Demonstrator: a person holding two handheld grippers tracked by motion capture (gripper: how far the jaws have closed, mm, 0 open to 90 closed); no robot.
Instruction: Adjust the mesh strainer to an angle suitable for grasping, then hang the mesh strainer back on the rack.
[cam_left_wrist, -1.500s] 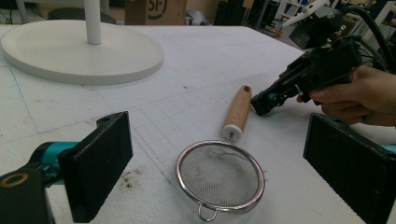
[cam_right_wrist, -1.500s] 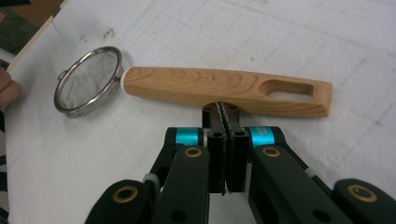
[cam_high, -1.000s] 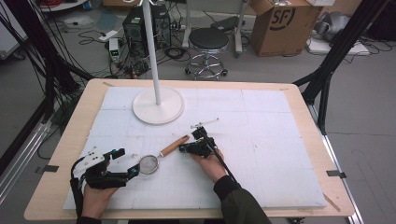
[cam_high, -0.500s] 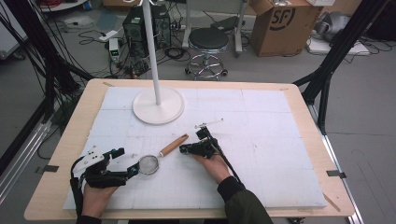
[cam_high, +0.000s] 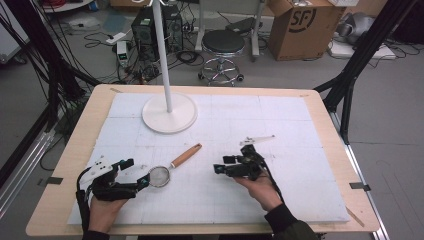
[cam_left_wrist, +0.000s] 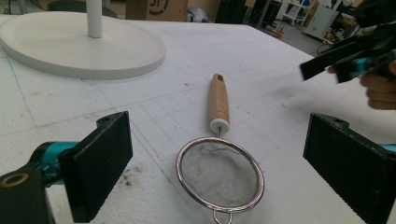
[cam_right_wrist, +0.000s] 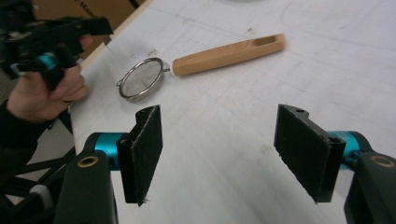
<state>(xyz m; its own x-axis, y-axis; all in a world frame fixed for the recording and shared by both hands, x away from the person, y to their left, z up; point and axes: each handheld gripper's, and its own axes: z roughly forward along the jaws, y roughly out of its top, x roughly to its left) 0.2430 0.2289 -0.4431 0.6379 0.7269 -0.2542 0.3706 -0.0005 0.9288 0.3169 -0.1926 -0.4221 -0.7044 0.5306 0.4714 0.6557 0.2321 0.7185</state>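
Lying flat on the white pad of the counter (cam_high: 300, 115), the strainer (cam_high: 160, 176) has its round mesh bowl toward the person's left and its wooden handle (cam_high: 186, 155) slanting away toward the middle of the pad. In the left gripper view the strainer (cam_left_wrist: 219, 175) sits on the pad between the two black jaws without touching either; a small wire loop at the bowl's near rim points toward the camera, and the handle (cam_left_wrist: 219, 100) runs straight away, with a slot near its far end.

The left gripper (cam_high: 131, 172) rests on the pad just beside the bowl, jaws spread wide to either side of it and gripping nothing. The left hand (cam_high: 102, 210) holds it from below in the high view.

The right gripper (cam_high: 224, 165) is well apart from the strainer, off to the handle's right, aimed across the pad toward it. Its jaws have just been opening and stand apart with bare pad between them. In the right gripper view the strainer (cam_right_wrist: 140, 78) and its handle (cam_right_wrist: 229, 53) lie farther off beyond the jaws, with the left hand (cam_right_wrist: 39, 95) and its gripper at the far side.

Behind the strainer, the round white base of a lamp stand (cam_high: 169, 113) sits on the pad, its pole rising out of frame. The brown wooden edge of the counter borders the pad.
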